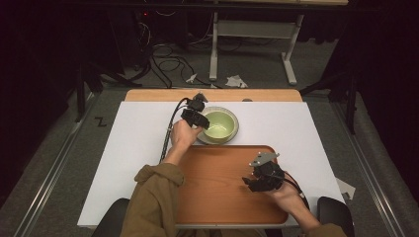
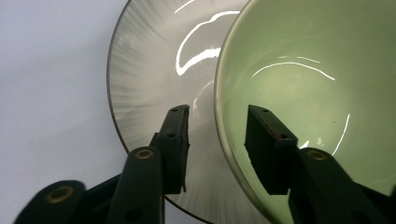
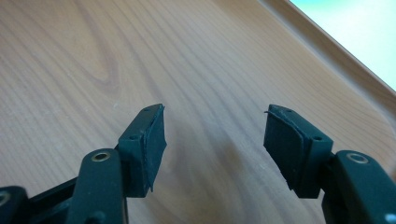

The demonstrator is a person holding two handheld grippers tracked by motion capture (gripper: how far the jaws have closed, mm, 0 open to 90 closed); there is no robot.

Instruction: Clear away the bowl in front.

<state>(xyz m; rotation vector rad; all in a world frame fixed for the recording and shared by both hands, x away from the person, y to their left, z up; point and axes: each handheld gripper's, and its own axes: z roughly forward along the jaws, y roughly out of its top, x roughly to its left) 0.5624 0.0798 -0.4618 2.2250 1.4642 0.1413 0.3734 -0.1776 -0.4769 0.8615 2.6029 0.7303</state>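
White table (image 1: 138, 148) | left gripper (image 2: 217, 135) jaws straddle green bowl (image 2: 303, 84) rim, gap remaining | right gripper (image 3: 215, 135) jaws spread, empty

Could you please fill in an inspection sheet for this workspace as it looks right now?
Surface: white table sheet, wooden tray at the near edge.
Job's things: green bowl standing on a grey plate.
Clutter: nothing seen on the table.
Grippers: left gripper straddles the bowl's rim, pads apart from it; right gripper open above the tray.
Cables: black cable trails from the left gripper.
Surroundings: floor cables, paper scraps.
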